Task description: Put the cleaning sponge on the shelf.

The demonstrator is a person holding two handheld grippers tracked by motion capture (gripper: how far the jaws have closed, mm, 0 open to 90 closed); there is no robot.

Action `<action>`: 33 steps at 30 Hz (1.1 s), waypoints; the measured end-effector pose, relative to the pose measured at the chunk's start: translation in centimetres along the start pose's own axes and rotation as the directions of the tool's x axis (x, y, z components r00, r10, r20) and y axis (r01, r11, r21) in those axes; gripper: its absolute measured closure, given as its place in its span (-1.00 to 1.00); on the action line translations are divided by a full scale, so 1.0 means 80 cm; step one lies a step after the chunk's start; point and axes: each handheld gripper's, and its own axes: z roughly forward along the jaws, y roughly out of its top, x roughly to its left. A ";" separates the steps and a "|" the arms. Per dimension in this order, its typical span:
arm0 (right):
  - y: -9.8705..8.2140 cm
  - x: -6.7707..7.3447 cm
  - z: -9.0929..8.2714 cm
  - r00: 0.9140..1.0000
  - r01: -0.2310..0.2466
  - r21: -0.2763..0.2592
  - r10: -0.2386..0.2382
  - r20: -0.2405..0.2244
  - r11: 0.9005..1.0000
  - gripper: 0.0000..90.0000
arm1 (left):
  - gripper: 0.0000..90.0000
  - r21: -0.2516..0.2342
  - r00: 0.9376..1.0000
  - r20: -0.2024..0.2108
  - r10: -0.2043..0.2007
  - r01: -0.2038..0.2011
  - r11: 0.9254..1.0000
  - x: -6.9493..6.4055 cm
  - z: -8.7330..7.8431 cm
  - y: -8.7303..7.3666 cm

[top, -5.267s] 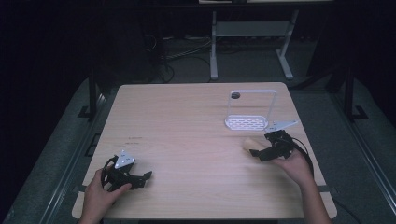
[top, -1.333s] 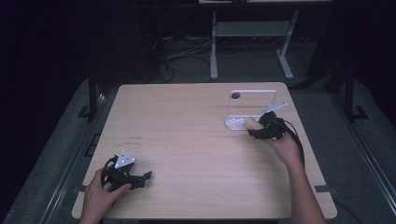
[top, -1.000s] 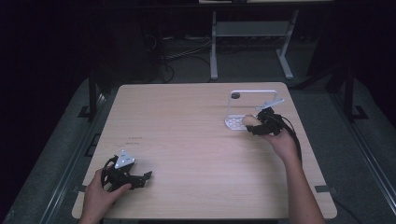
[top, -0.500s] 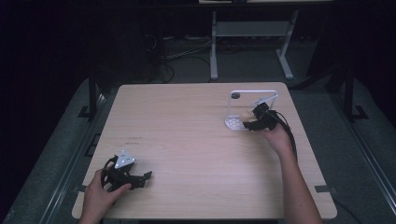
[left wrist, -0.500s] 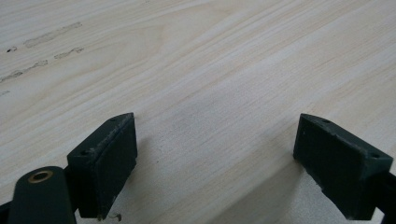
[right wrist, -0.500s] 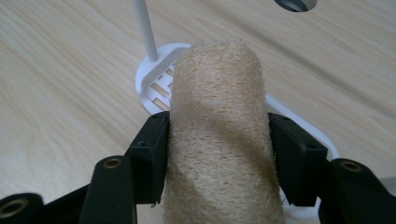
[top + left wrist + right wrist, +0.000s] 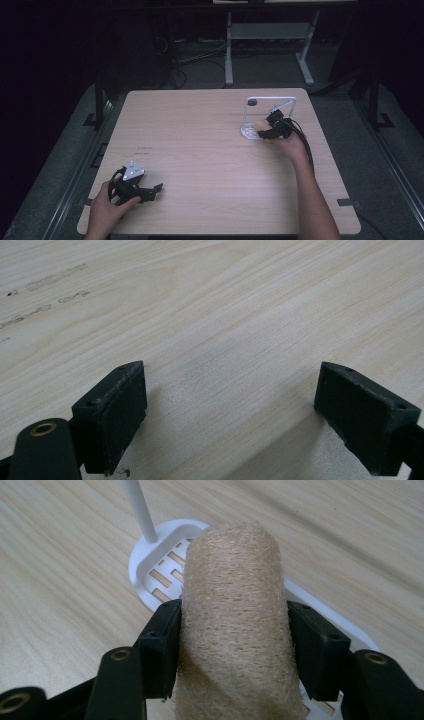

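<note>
**Right gripper pinches a loofah over the white rack**

Right gripper [image 7: 232, 635] has its two black jaws pressed against the sides of a tan, fibrous loofah sponge [image 7: 234, 610], which stands up between them in the centre of the right gripper view. Behind and beneath the loofah lies the slotted white base of a drain rack [image 7: 152, 575], with a thin white post rising from it toward the top of the frame.

From the high view, the same gripper [image 7: 270, 131] sits in the upper right part of the frame, over the rack [image 7: 250, 131] near the far right corner of the light wooden table [image 7: 200, 135]. The rack's white frame stands upright behind it.

Well apart, at the lower left of the high view, the left gripper [image 7: 142, 192] rests on the table in the person's left hand [image 7: 107, 207]. Its jaws are spread wide in the left gripper view [image 7: 230, 415], with bare wood grain between them.
</note>
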 end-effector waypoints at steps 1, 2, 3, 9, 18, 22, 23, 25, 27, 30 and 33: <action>0.000 0.001 0.002 1.000 0.000 0.004 0.000 0.002 1.000 -0.06 | -0.71 0.000 1.000 0.000 0.000 0.000 1.000 0.000 0.000 0.000; 0.001 0.001 0.003 1.000 0.004 0.010 -0.004 0.004 1.000 -0.06 | -0.71 -0.002 1.000 -0.001 0.000 0.000 1.000 0.000 0.000 0.000; 0.001 0.001 0.007 1.000 0.009 0.018 -0.009 0.010 1.000 -0.06 | -0.71 0.000 1.000 0.000 0.000 0.000 1.000 0.000 0.000 0.000; 0.001 0.003 0.012 1.000 0.013 0.029 -0.013 0.013 1.000 -0.06 | -0.71 0.000 1.000 0.000 0.000 0.000 1.000 0.000 0.000 0.000; 0.002 0.004 0.005 1.000 0.016 0.017 -0.017 0.020 1.000 -0.19 | -0.71 0.000 1.000 -0.001 0.001 -0.001 1.000 0.000 0.000 0.000; 0.001 0.005 -0.010 0.999 0.019 -0.002 -0.019 0.027 1.000 -0.20 | -0.71 0.001 1.000 0.000 0.001 -0.001 1.000 0.000 0.000 0.000; 0.000 0.006 -0.018 1.000 0.016 -0.016 -0.016 0.023 1.000 -0.20 | -0.71 -0.001 1.000 0.000 0.000 0.000 1.000 0.000 0.000 0.000; -0.001 0.006 -0.023 0.999 0.022 -0.026 -0.021 0.027 0.999 -0.18 | -0.71 0.000 1.000 0.000 -0.001 0.001 1.000 0.000 0.000 0.000; -0.004 0.008 -0.033 0.999 0.023 -0.034 -0.021 0.036 0.999 -0.16 | -0.71 -0.002 1.000 -0.001 0.000 0.000 1.000 0.000 0.000 0.000; -0.007 0.010 -0.045 0.999 0.026 -0.045 -0.025 0.031 0.999 -0.12 | -0.71 -0.001 1.000 -0.001 0.000 0.000 1.000 0.000 0.000 0.000; -0.012 0.013 -0.060 1.000 0.023 -0.066 -0.021 0.022 0.998 -0.02 | -0.71 -0.002 1.000 -0.001 -0.001 0.001 1.000 0.000 0.000 0.000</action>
